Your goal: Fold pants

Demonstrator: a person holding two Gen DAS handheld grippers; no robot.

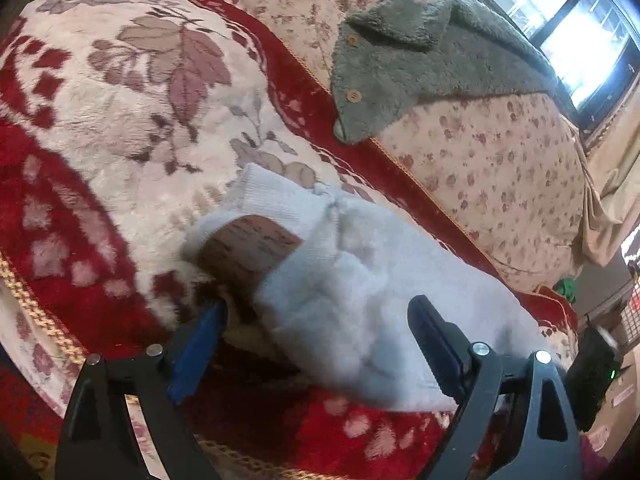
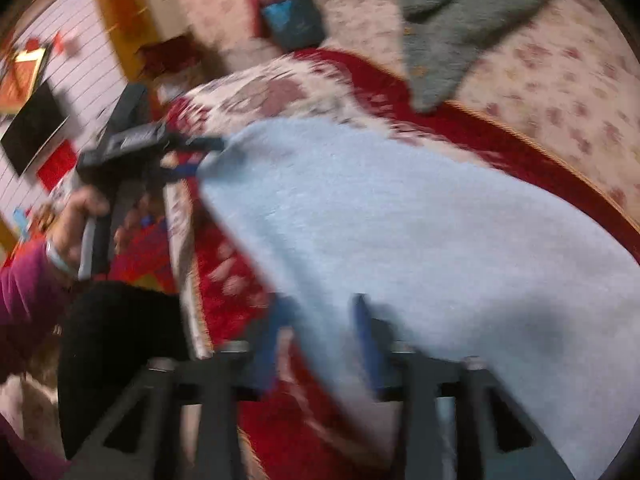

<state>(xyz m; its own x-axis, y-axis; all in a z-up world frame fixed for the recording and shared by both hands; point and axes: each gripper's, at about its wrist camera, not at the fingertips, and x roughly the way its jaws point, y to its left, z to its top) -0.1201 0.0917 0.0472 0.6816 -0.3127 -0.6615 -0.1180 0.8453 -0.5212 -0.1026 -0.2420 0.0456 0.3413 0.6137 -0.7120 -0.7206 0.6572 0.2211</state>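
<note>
Left gripper [image 1: 316, 322]: jaws stand wide apart, straddling the bunched end of the pants [image 1: 344, 280]. Neither blue pad presses the cloth; the fleece lies loose between them, so nothing is held. Seen from the right wrist, this same gripper [image 2: 200, 156] sits at the far left corner of the garment, carried by a hand [image 2: 86, 220] with a purple sleeve.

Right gripper [image 2: 320, 320]: jaws parted, the near edge of the pants lying between and over the pads. The view is blurred; no pinch visible, so I read it as released.

Pants: pale grey-white fleece, spread ahead of the right gripper across a red-and-cream floral blanket [image 1: 120, 80]. Ahead of the left gripper the end is folded over, ribbed band and a brown patch [image 1: 252, 244] uppermost.

Handling, judged:
- Light, soft and fully limp; will sag and crease wherever unsupported.
- Fleece pile should give the pads good friction, so slip is unlikely.
- Thick where doubled; a pinch there needs wide jaws and may catch only the top layer.
- Not fragile.
- Best hold: the ribbed band or a corner edge, one corner per gripper, pinching all layers and lifting both together so the fold stays square.

Containers: none seen. A grey fleece garment with wooden buttons [image 1: 400, 60] lies well beyond the pants on the floral cushion [image 1: 500, 160], apart from them.
</note>
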